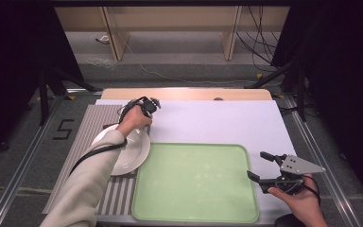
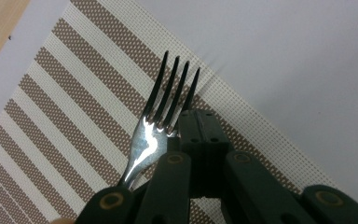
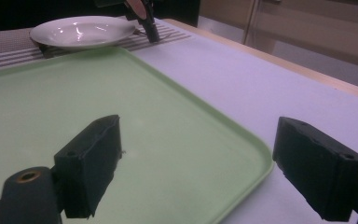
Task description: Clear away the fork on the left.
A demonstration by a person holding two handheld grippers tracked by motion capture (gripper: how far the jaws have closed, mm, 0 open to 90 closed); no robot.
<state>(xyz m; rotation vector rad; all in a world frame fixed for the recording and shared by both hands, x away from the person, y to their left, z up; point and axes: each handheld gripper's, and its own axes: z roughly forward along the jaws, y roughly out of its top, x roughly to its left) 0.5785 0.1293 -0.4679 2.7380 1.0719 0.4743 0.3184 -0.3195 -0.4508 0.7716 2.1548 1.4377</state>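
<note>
A shiny metal fork (image 2: 150,135) lies on the brown-and-white striped placemat (image 2: 65,116), tines pointing away from me. My left gripper (image 2: 198,116) stands right beside it with its jaws pressed together; the fork's head touches the outer side of one jaw and does not sit between the pads. From above, the left gripper (image 1: 146,112) points down at the mat (image 1: 94,118) just beyond a white plate (image 1: 134,153). My right gripper (image 1: 256,164) hovers open and empty over the right edge of the green tray (image 1: 194,182).
The white plate (image 3: 81,30) sits on the mat, left of the green tray (image 3: 144,116). A white sheet (image 1: 227,123) covers the table under both. The left gripper (image 3: 151,30) stands just past the plate. Cables and wooden legs lie beyond the table's far edge.
</note>
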